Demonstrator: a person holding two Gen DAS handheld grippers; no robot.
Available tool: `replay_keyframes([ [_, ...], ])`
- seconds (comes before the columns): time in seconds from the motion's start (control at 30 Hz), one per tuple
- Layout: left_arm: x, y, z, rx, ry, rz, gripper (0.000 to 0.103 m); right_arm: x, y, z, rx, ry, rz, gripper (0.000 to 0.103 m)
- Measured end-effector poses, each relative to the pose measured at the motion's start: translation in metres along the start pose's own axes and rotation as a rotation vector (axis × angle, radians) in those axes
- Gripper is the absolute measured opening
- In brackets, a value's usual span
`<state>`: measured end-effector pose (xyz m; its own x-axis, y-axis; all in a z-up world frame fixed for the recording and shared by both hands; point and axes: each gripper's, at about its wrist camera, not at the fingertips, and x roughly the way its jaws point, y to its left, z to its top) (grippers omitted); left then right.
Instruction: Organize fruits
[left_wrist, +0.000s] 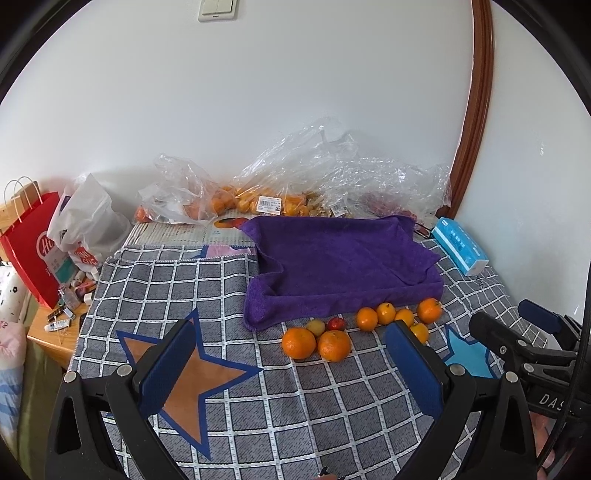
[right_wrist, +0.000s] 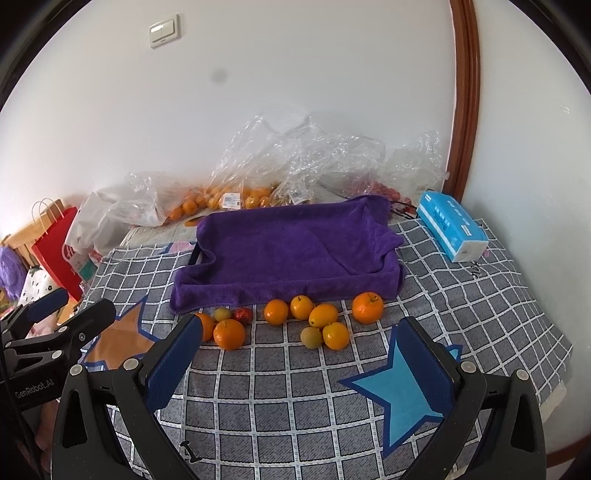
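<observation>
Several oranges (right_wrist: 276, 312) lie loose on the grey checked cloth (right_wrist: 295, 406), with a small red fruit (right_wrist: 242, 314) and small yellow-green fruits (right_wrist: 311, 337) among them. They sit along the near edge of a tray draped in a purple towel (right_wrist: 291, 251). In the left wrist view the oranges (left_wrist: 334, 345) and the towel-covered tray (left_wrist: 343, 266) show too. My left gripper (left_wrist: 291, 341) is open and empty, short of the fruit. My right gripper (right_wrist: 299, 339) is open and empty, near the fruit row.
Clear plastic bags (right_wrist: 295, 166) holding more oranges lie against the wall behind the tray. A blue tissue pack (right_wrist: 452, 229) lies at the right. A red paper bag (left_wrist: 31, 247) and a white bag (left_wrist: 88, 225) stand at the left, by a cluttered wooden nightstand (left_wrist: 55, 332).
</observation>
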<state>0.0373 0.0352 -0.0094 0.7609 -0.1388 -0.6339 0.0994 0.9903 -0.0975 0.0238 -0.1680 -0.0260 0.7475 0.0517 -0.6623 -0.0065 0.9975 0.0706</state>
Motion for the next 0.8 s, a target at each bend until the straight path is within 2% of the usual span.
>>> replay_keyframes([
  [0.13, 0.0, -0.006, 0.0, 0.008, -0.022, 0.008, 0.103, -0.002, -0.003, -0.001, -0.015, -0.02, -0.016, 0.103],
  [0.3, -0.002, -0.006, 0.003, 0.016, -0.056, 0.028, 0.103, 0.006, -0.009, 0.001, -0.014, -0.001, -0.026, 0.103],
  [0.47, -0.005, 0.001, 0.004, -0.018, -0.063, 0.049, 0.103, 0.008, -0.01, 0.004, -0.008, 0.001, -0.029, 0.103],
  [0.6, -0.005, 0.006, 0.001, -0.051, -0.066, 0.041, 0.103, 0.01, -0.007, 0.003, -0.051, 0.011, -0.044, 0.103],
  [0.8, 0.001, 0.006, -0.003, -0.052, -0.078, 0.059, 0.102, 0.012, -0.013, -0.005, -0.032, -0.003, -0.039, 0.103],
])
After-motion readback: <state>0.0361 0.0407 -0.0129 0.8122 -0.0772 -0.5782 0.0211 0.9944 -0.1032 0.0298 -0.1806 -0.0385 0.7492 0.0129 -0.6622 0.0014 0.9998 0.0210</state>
